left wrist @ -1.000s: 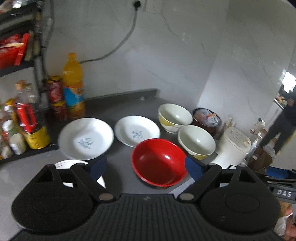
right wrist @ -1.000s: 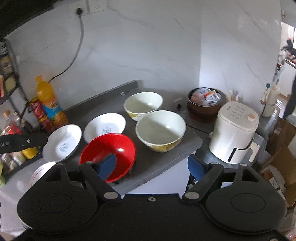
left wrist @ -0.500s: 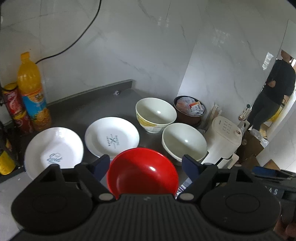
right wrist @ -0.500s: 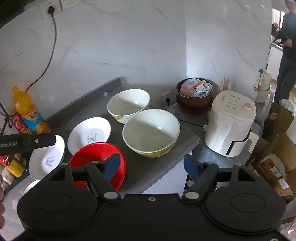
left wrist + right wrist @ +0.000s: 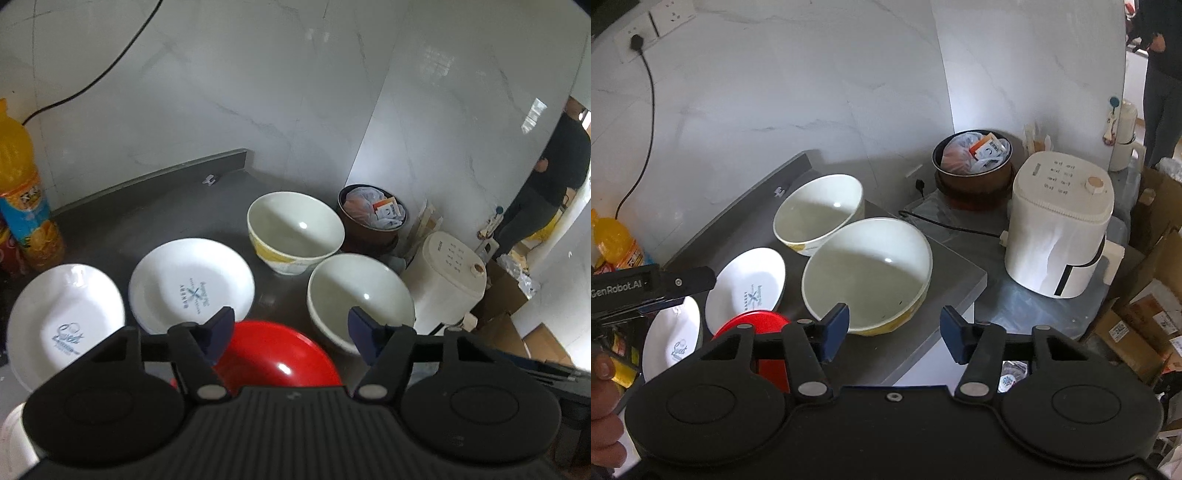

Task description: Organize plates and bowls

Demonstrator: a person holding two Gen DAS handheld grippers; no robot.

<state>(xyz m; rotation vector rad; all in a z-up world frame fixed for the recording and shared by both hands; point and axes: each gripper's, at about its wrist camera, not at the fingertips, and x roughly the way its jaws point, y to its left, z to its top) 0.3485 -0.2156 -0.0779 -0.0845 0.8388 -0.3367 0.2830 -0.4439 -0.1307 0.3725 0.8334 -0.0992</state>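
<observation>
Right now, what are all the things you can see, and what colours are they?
Cream bowls: 2, cream with yellow outside, near one and far one, right end of the counter.
Red bowl: 1, red, front of the counter, below the left gripper.
White plates: 2, white with blue print, one marked Bakery, one marked Sweet to its left.
Counter: 1, dark grey.
Orange drink bottle: 1, far left.
Brown pot: 1, brown, stuffed with packets, behind the bowls.
White appliance: 1, right, on a lower surface.
Black cable: 1, plugged into the wall.
Person in dark clothes: 1, far right.
Left gripper: black, blue pads, open, empty.
Right gripper: same, open, empty.
</observation>
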